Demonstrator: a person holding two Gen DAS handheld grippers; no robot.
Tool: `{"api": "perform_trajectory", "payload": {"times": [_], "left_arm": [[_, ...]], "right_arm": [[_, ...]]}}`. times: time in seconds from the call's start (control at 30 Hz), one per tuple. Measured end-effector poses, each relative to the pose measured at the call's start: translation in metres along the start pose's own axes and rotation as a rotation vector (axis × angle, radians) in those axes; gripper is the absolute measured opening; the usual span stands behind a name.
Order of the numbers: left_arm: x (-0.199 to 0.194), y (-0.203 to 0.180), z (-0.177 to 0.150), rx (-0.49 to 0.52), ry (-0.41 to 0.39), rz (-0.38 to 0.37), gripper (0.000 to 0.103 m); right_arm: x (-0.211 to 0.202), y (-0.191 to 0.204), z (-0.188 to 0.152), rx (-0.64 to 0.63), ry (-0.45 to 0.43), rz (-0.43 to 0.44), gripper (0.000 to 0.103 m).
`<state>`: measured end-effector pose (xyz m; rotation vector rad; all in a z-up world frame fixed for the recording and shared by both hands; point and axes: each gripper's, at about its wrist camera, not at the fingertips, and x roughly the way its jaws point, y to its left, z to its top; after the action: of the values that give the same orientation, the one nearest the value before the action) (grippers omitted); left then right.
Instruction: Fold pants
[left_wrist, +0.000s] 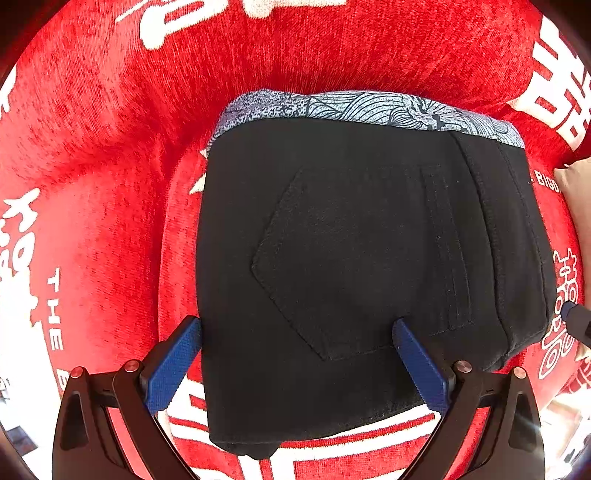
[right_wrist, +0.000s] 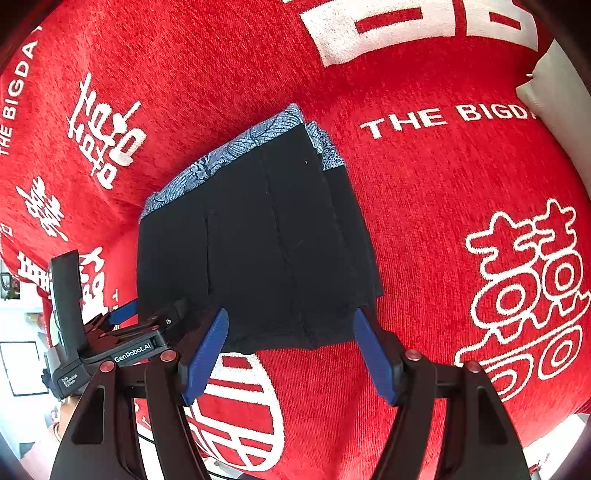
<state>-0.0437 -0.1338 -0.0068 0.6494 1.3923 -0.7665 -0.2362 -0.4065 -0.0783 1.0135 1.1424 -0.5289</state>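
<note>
The black pants (left_wrist: 351, 258) lie folded into a compact rectangle on the red blanket (left_wrist: 92, 166), back pocket up, with a blue-grey patterned lining along the far edge. My left gripper (left_wrist: 297, 325) is open, its blue pads (left_wrist: 173, 362) spread over the near edge of the bundle, holding nothing. In the right wrist view the pants (right_wrist: 258, 240) lie ahead, and my right gripper (right_wrist: 291, 314) is open at their near edge. The left gripper's body (right_wrist: 122, 339) shows at the pants' left side.
The red blanket (right_wrist: 443, 184) with white lettering covers the whole surface. A beige cushion (right_wrist: 557, 96) sits at the far right; it also shows at the right edge of the left wrist view (left_wrist: 576, 184). The blanket's edge and room clutter lie at lower left (right_wrist: 22, 362).
</note>
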Motion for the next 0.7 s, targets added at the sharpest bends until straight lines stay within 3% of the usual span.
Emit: {"api": "perform_trajectory", "payload": {"times": [0.13, 0.33, 0.47, 0.57, 0.7], "left_arm": [[0.006, 0.012, 0.000, -0.031, 0.027, -0.040, 0.103], [0.015, 0.042, -0.003, -0.135, 0.077, -0.177, 0.103], [-0.011, 0.050, -0.003, -0.091, -0.034, -0.104, 0.103], [-0.023, 0.062, 0.004, -0.073, -0.073, -0.153, 0.103], [-0.016, 0.074, 0.021, -0.050, -0.050, -0.196, 0.103]], "right_arm": [[0.003, 0.000, 0.001, -0.016, 0.001, 0.001, 0.074], [0.000, 0.000, 0.007, -0.060, -0.034, 0.045, 0.074], [0.000, -0.009, 0.016, -0.064, -0.037, 0.060, 0.074], [0.002, -0.022, 0.026, -0.049, -0.027, 0.072, 0.074], [0.007, -0.042, 0.041, -0.010, -0.020, 0.107, 0.074]]}}
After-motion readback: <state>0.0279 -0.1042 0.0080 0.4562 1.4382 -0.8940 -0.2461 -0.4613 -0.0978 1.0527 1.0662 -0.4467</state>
